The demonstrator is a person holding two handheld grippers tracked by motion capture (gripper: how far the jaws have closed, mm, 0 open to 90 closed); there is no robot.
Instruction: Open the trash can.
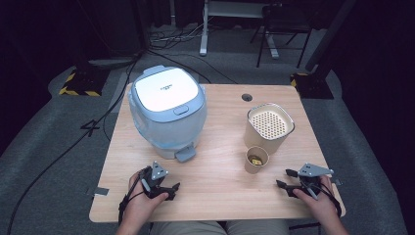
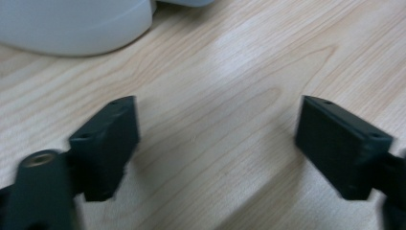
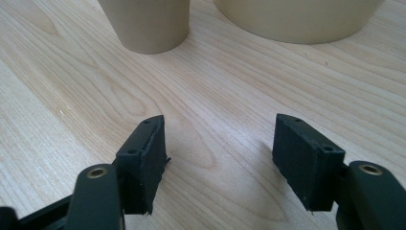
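2 grippers rest on table point(image 1: 220, 176): left gripper point(image 2: 218, 143) jaws apart, right gripper point(image 3: 220, 153) jaws apart, nothing held.

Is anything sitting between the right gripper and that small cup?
Nothing visible. The right gripper rests with open jaws on the table, and only bare wood lies between it and the small cup. The bigger container stands behind the cup.

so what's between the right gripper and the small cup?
Nothing: bare wooden table between the right gripper and small cup in the right gripper view.
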